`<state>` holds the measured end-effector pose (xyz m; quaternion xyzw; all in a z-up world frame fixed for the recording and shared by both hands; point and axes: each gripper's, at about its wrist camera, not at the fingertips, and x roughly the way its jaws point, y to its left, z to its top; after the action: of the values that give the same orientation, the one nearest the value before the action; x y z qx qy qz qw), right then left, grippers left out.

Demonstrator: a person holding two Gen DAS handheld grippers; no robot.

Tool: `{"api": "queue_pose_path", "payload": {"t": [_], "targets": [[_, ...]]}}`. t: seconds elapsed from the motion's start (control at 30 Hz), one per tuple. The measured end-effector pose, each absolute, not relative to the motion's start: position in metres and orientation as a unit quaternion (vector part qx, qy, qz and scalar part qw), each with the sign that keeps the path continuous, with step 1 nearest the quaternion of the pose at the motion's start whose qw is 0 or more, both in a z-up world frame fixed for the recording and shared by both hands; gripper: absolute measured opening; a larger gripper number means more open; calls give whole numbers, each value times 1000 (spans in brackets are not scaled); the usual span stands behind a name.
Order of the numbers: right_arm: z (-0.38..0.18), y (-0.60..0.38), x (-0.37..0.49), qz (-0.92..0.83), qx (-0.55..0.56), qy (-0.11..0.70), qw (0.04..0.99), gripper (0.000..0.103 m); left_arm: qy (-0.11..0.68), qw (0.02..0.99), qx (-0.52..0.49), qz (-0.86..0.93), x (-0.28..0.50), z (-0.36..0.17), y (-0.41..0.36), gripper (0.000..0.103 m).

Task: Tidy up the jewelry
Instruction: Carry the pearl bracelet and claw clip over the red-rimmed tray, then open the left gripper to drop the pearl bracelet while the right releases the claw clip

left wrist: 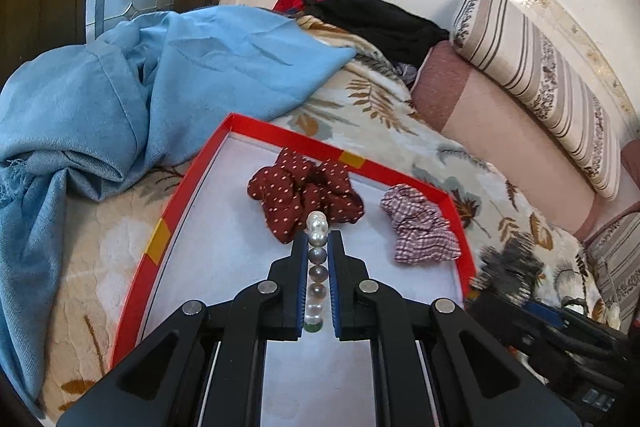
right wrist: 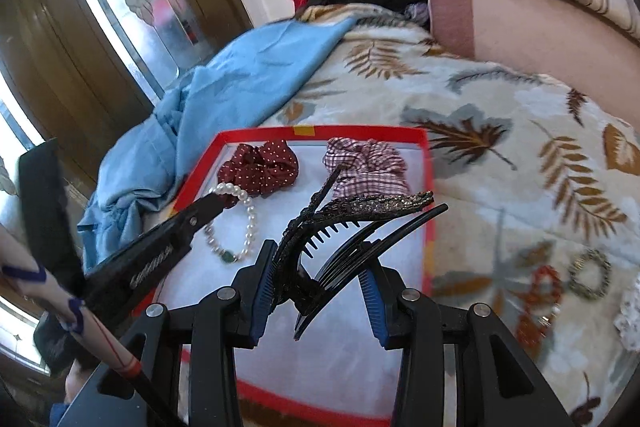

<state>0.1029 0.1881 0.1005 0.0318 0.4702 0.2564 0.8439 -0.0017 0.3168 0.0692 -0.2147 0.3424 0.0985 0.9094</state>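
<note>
While both hands hover over the bed [right wrist: 520, 115], the left tongs [left wrist: 318, 239] are pinched nearly shut on a pearl bracelet [left wrist: 316, 259], whose loop hangs from their tips just above the white floor of a red-rimmed tray [left wrist: 168, 223]. The right tongs [right wrist: 320, 267] stand partly open, clamped on a black hair clip [right wrist: 360, 211] with a glittery top and comb teeth, held above the tray's near half. Inside the tray, along its far rim, lie a dark red dotted scrunchie [left wrist: 296, 191] and a checked scrunchie [left wrist: 420, 223], a little apart. Off to the right, on the leaf-print blanket, rest an orange bead bracelet [right wrist: 536, 303] and a metallic ring-shaped band [right wrist: 590, 273], blurred. A blue cloth [left wrist: 120, 99] is heaped beside the tray.
</note>
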Motion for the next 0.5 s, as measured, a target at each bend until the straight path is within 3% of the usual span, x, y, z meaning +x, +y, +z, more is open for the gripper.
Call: {"api": "queue_pose_path", "payload": {"t": [0.5], "targets": [[62, 228, 150, 250, 45, 521, 815, 44, 365, 888, -240, 140, 0, 51, 332, 9]]}}
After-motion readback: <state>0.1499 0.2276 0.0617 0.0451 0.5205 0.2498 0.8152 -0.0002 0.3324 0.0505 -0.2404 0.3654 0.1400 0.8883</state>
